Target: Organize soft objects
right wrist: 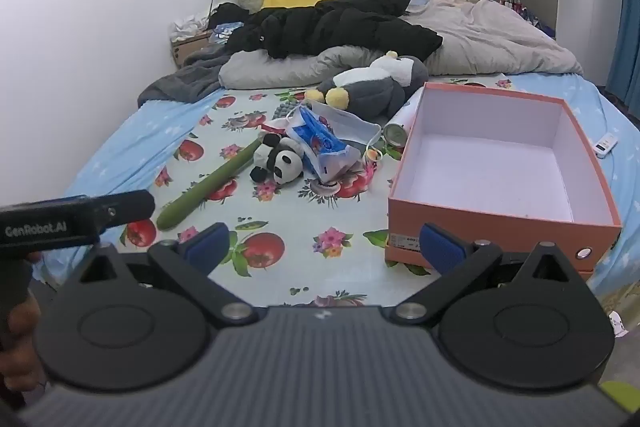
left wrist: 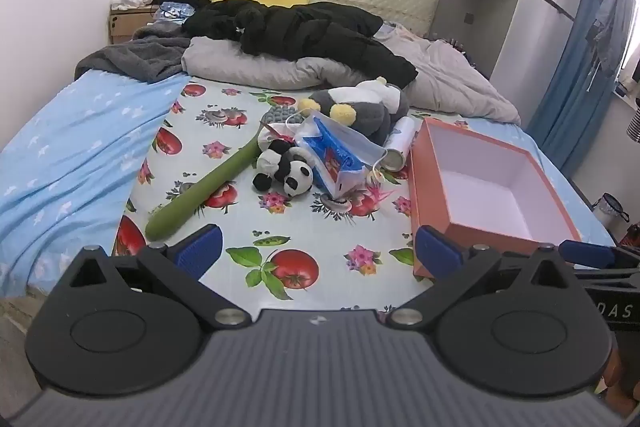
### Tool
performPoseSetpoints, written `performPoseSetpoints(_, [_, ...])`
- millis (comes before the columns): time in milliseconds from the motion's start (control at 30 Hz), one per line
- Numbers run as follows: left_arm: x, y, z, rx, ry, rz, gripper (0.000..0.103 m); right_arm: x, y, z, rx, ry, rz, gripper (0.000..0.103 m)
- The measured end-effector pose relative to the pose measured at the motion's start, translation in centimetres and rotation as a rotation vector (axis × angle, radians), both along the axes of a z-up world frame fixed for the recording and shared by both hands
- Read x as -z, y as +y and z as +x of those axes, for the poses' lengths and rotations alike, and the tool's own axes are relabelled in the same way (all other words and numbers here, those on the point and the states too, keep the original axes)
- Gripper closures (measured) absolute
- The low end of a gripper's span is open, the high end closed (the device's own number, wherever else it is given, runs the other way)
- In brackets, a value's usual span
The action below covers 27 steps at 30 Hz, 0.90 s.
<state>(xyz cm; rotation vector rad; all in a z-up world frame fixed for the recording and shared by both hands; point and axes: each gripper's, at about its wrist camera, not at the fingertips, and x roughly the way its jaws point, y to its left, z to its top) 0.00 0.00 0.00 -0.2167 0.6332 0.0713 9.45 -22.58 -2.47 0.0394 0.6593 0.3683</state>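
Both my grippers are spread wide, nothing between the pads: left gripper [left wrist: 318,251], right gripper [right wrist: 324,247], both hovering over the fruit-print sheet [left wrist: 320,227] at the foot of the bed. Orange box [right wrist: 500,219] sits just ahead-right, open, white inside, nothing in it. Soft stuff is piled mid-bed, left of the box: panda plush [right wrist: 280,157], penguin plush [right wrist: 372,83] behind it, blue-white plastic bag [right wrist: 324,143] between them, long green cucumber toy [right wrist: 208,185] to the left.
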Motion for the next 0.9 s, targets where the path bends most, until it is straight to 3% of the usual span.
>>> performPoseSetpoints(167, [-0.06, 0.04, 0.0, 0.005, -0.001, -0.003, 0.0, 0.04, -0.21, -0.08, 0.0, -0.005, 0.03, 0.0])
performPoseSetpoints(900, [0.03, -0.75, 0.43, 0.021, 0.004, 0.018, 0.0, 0.14, 0.04, 0.16, 0.012, 0.017, -0.006, 0.0])
